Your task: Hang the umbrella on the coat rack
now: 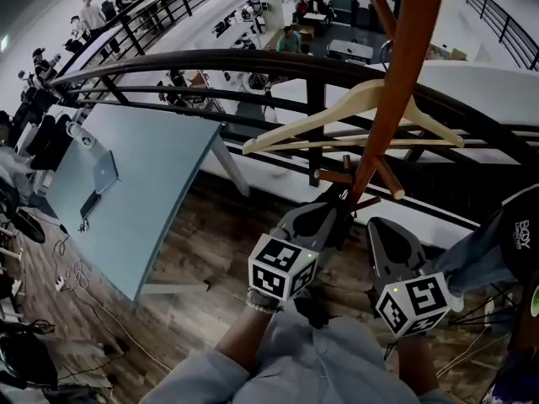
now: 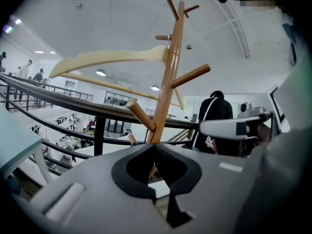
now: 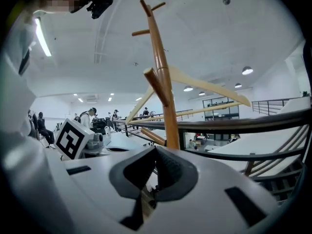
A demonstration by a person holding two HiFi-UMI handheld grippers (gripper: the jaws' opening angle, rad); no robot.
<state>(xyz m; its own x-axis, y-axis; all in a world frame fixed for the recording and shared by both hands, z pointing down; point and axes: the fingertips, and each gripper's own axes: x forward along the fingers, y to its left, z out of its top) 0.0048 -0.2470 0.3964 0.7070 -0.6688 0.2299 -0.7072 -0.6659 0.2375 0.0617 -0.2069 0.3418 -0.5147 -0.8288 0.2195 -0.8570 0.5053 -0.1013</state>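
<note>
Progress on the task cannot be read as far along: no umbrella shows in any of the three views, neither on the rack [image 1: 394,99] nor in either tool. The wooden rack rises just ahead of the person, in front of a dark railing [image 1: 210,57], and carries only a pale hanger [image 1: 337,112] hooked high on its pole. Its lower pegs [image 1: 389,179] are bare.

The left gripper [image 1: 335,199] is held low beside the pole's base. In its own view its jaws are closed, tip to tip, with nothing between them, and the pole stands right behind the tips. The right gripper [image 1: 375,224] sits just beside it, to the other side of the pole. Its jaws are likewise pressed together and empty.

A pale blue worktop [image 1: 160,175] with a laptop stands well apart to the left, and no umbrella lies on the part of it that shows.

So, judging from this, the hanging itself is not done. The umbrella must be somewhere out of frame, and finding it, gripping it and hooking it over a free peg all seem left to do.
</note>
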